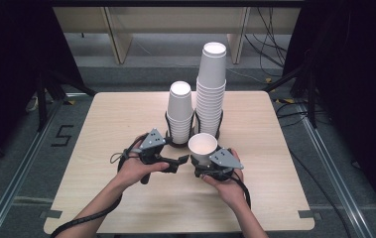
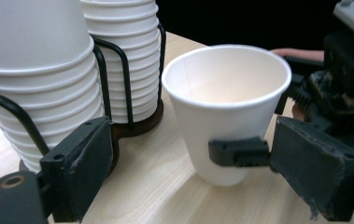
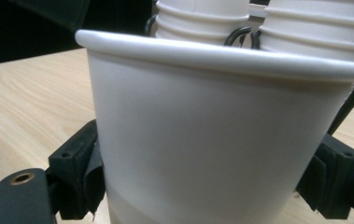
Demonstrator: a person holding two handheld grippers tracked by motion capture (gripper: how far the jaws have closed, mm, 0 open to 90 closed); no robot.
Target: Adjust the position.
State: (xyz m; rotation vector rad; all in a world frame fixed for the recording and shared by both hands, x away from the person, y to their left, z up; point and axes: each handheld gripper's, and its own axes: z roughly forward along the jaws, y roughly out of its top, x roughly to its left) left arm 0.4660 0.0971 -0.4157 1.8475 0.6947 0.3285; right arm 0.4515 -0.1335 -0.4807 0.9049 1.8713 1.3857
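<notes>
A single white paper cup [image 1: 203,147] stands upright at the table's middle, and my right gripper [image 1: 201,158] is shut on its lower wall. In the right gripper view the cup [image 3: 212,140] sits tight between the jaws of the right gripper [image 3: 212,186]. My left gripper [image 1: 181,160] points at the cup from the left, open. In the left gripper view the cup [image 2: 226,102] lies just ahead between the wide jaws of the left gripper [image 2: 198,161], untouched by them, with a right gripper finger [image 2: 237,152] pressed on its side.
Behind the cup a black wire holder [image 1: 168,130] carries a short cup stack [image 1: 180,111] and a taller cup stack [image 1: 211,84]. The wooden table [image 1: 116,114] has bare room left and right. Dark stands and cables flank it on the floor.
</notes>
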